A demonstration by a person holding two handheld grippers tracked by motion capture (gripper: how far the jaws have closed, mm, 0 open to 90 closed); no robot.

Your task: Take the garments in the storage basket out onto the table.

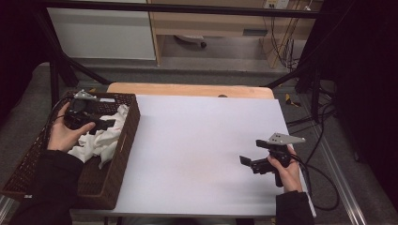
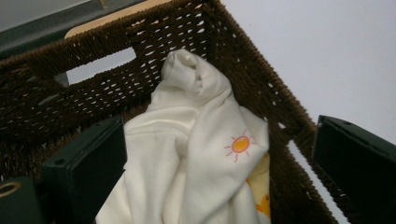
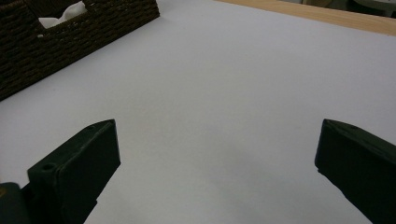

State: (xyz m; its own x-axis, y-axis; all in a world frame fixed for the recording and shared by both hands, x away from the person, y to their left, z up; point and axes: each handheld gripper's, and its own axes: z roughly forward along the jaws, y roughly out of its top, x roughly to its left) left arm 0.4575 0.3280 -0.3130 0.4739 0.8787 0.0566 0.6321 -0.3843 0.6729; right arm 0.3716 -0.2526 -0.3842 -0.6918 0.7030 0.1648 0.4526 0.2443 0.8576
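Note:
A cream cloth (image 1: 101, 140) lies crumpled in a dark brown wicker basket (image 1: 123, 150) at the table's left edge. In the left gripper view the cloth (image 2: 196, 154) shows a small orange sun print and a yellow print lower down. My left gripper (image 1: 107, 124) hovers over the basket, open, its jaws wide on either side of the cloth (image 2: 219, 163) without touching it. My right gripper (image 1: 253, 152) is open above the white tabletop at the front right, with nothing between its jaws (image 3: 219, 163).
The white tabletop (image 1: 202, 140) stretches between basket and right gripper. The basket wall (image 3: 70, 32) has a handle hole where cloth peeks through. A wooden strip (image 1: 187, 89) edges the far side. Cables (image 1: 324, 187) trail off the right edge.

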